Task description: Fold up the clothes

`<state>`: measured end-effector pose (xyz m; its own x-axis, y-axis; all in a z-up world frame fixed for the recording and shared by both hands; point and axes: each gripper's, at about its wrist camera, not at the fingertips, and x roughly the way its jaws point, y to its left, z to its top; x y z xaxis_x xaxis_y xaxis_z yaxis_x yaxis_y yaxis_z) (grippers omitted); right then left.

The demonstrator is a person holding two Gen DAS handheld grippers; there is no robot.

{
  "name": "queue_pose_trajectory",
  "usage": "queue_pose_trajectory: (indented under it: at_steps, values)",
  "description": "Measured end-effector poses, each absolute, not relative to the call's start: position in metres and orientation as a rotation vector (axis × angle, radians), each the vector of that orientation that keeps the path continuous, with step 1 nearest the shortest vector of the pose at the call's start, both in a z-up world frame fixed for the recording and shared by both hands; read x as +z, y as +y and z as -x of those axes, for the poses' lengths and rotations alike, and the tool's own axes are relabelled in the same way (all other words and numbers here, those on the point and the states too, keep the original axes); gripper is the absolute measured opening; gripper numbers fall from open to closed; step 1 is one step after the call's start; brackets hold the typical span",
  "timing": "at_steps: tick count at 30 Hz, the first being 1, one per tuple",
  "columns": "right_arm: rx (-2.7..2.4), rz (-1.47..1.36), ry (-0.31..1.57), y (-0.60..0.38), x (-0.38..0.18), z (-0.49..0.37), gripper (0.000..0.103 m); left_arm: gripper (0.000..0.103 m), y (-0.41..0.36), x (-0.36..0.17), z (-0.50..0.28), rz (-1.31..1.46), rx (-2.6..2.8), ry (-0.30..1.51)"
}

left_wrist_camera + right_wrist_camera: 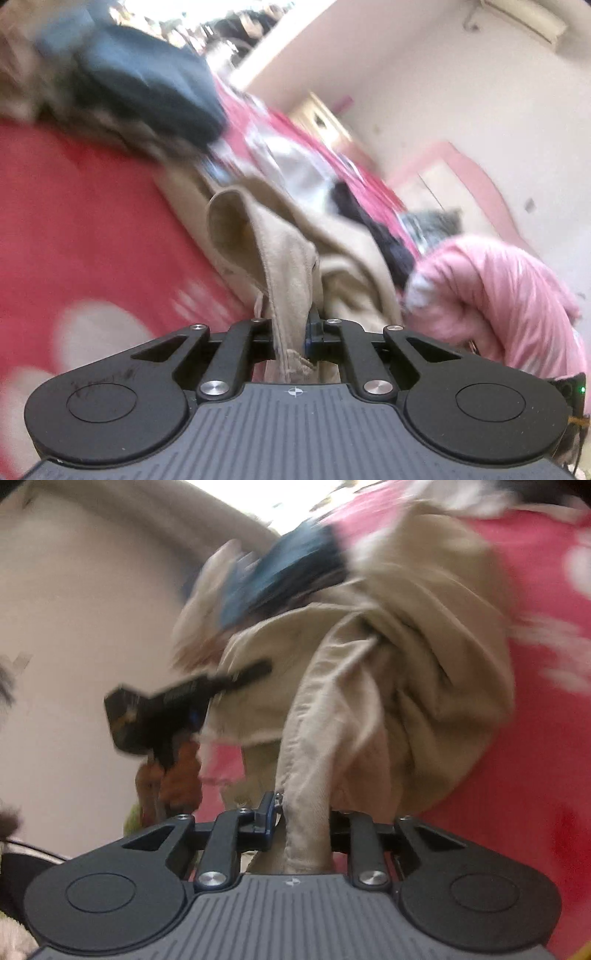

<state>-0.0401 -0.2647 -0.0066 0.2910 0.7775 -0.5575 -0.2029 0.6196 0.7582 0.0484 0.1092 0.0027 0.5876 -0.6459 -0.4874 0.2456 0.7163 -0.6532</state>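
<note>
Looking along the left gripper (291, 338), its two black fingers are clamped tight on a hem of the beige garment (291, 258), the cloth pinched between the pads and running up and away from them in a long fold. Everything is blurred. Beyond the beige garment lies a red bedspread with white patches (74, 221), spreading out to the left of it. Above the garment, further back on the spread, sits a heap with a dark navy piece of clothing (147, 88) on top and something striped beneath it that I cannot make out. To the right of the beige garment there is a black item (369, 221) and a pale silvery one (299, 173), and closer in, a pink puffy sleeve (498, 295) bulges just beside the garment's right edge. A pale wall (480, 110) rises behind it all.

Seen from the right gripper (299, 827), a twisted rope of the same beige garment (388, 664) passes between its fingers. The right-hand finger is hidden behind the cloth, and the blue-edged left pad stands a little off the fold, so I cannot tell whether the grip has bitten. The garment bunches up ahead into a crumpled mass. To its left, the left gripper (177, 709) shows as a black blurred shape with its tip on the garment's far edge, a hand (173, 771) below it. Above the garment lies a blue piece of cloth (280, 572), and to its right the red bedspread (535, 738).
</note>
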Motion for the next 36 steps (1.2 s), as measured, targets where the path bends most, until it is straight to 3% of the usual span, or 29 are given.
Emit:
queue_pose_trajectory:
  at_steps: [8,13,20,22,24,28,30,31,36]
  values:
    - [1.097,-0.623,1.006,-0.092,0.005,-0.036,0.02,0.006,0.256,0.065,-0.055,0.464,-0.27,0.686]
    - [1.236,-0.685,0.989,0.01,-0.008,-0.05,0.019,0.006,0.328,0.075,-0.057,0.449,-0.129,0.662]
    - [1.268,-0.611,0.93,0.116,-0.041,-0.027,0.019,0.007,0.381,0.035,-0.068,0.29,0.04,0.728]
    - [1.226,-0.588,0.995,0.136,-0.068,-0.021,0.021,0.014,0.394,0.003,-0.073,0.27,0.098,0.786]
    - [1.173,-0.545,1.074,0.157,-0.099,-0.013,0.03,0.019,0.408,-0.033,-0.078,0.291,0.166,0.88]
    - [1.144,-0.574,1.157,0.155,-0.128,-0.002,0.048,0.043,0.42,-0.064,-0.068,0.334,0.23,0.923]
    - [1.166,-0.663,1.199,0.138,-0.125,-0.001,0.071,0.053,0.424,-0.059,-0.06,0.35,0.249,0.907]
    - [1.168,-0.724,1.224,0.127,-0.125,-0.002,0.076,0.058,0.427,-0.056,-0.055,0.355,0.258,0.898]
    - [1.151,-0.79,1.225,0.073,-0.117,0.008,0.079,0.061,0.439,-0.03,-0.027,0.379,0.287,0.847]
